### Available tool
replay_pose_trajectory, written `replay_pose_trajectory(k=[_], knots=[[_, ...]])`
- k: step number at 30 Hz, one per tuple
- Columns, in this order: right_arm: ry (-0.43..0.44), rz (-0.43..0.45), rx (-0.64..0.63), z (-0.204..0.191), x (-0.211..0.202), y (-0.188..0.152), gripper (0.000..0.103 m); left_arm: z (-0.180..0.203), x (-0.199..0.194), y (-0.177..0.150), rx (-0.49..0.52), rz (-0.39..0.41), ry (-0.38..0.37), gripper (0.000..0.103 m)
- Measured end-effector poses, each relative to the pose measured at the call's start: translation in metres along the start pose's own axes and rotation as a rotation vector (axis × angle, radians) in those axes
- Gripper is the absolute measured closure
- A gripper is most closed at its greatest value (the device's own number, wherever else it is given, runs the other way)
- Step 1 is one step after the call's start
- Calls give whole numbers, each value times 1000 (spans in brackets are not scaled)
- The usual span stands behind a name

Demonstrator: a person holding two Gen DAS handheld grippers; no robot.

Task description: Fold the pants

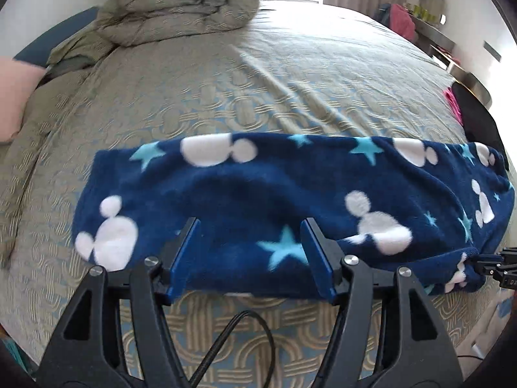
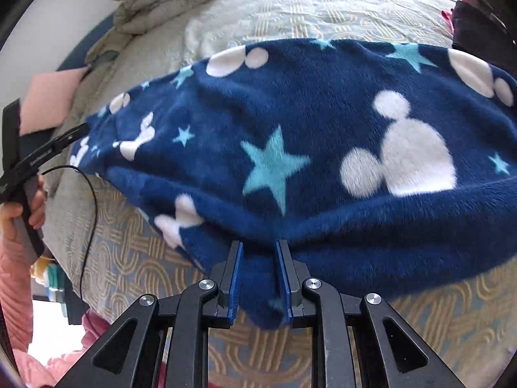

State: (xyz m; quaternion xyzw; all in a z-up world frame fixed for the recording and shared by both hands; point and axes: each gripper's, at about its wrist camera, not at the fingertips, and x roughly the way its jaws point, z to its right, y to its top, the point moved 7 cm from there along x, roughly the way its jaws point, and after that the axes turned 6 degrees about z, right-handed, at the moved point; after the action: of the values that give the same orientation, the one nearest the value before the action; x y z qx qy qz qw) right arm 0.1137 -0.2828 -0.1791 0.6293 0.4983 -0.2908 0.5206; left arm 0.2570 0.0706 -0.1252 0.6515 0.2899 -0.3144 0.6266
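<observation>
On the far left of the left wrist view a pink pillow (image 1: pixel 14 97) lay at the edge of the bed (image 1: pixel 226 90), and beyond it a rolled quilt (image 1: pixel 181 6) sat by the wall. The bed was covered with a beige spread patterned in interlocking rings.

Across the near part of that spread lay the pants (image 1: pixel 258 194), a dark blue fleece pair with white round-eared shapes and pale blue stars, folded into a long band running from left to right.

The left tool (image 1: pixel 252 223) stood with its blue fingers (image 1: pixel 185 258) set wide apart over the band's near edge; fleece showed between them, but the pads did not press on it.

At the far right of that view the right tool's black tip met the right end of the band, where cloth bunched.

In the right wrist view the left tool (image 2: pixel 84 126) showed at the left edge, held by a hand (image 2: pixel 19 216) in a pink sleeve (image 2: pixel 16 291), with a black cable (image 2: pixel 90 213) hanging below.

The pants (image 2: pixel 307 135) filled the middle of this view. The right tool (image 2: pixel 258 245) had its fingers drawn narrow, and a hanging fold of fleece lay between them, touching both pads.

Dark clothing (image 2: pixel 471 26) lay at the bed's far right.
</observation>
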Motion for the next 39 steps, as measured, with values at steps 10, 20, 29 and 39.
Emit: replay_pose_trajectory(k=[10, 20, 29, 39], knots=[[53, 32, -72, -95, 10, 43, 67, -188, -57, -31, -498, 20, 173, 21], [179, -27, -38, -199, 55, 61, 64, -169, 35, -77, -798, -134, -244, 21], [134, -72, -28, -212, 80, 61, 59, -195, 70, -57, -989, -81, -325, 23], [146, -88, -26, -217, 92, 63, 59, -194, 83, -42, -918, -74, -309, 82]])
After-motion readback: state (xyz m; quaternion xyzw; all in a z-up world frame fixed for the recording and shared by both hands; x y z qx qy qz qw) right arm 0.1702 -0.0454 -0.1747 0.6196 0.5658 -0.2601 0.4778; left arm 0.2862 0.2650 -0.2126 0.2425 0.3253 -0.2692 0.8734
